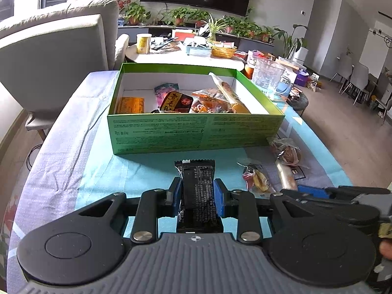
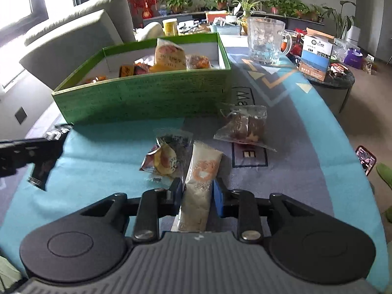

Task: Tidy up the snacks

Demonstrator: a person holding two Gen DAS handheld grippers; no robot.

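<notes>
My left gripper (image 1: 198,191) was pinching a black snack bar (image 1: 197,183), its blue pads pressed against both long sides of the wrapper, with the crimped top end sticking out ahead of the fingertips. The bar pointed toward the green box (image 1: 196,129), which stood just beyond it on the blue patterned cloth (image 1: 103,171). From the right camera I could see that same black bar (image 2: 44,166) held clear of the cloth at the left edge.

My right gripper (image 2: 198,191) was clamped on a pale cream packet (image 2: 201,183) with an orange print, the pads pressing its sides and the far end of the packet reaching out in front of the fingers. The packet lay close beside a yellow wrapped sweet (image 2: 166,156), which sat on the cloth just to its left. A clear bag of brown pieces (image 2: 245,127) lay farther on, near the right corner of the box.

The box (image 2: 147,95) was open and already held several snacks: an orange flat pack (image 1: 131,105), a dark red pack with gold lettering (image 1: 175,101) and a long pack leaning against the right wall (image 1: 227,93). A clear glass jug (image 2: 267,40) stood behind the box on the right
</notes>
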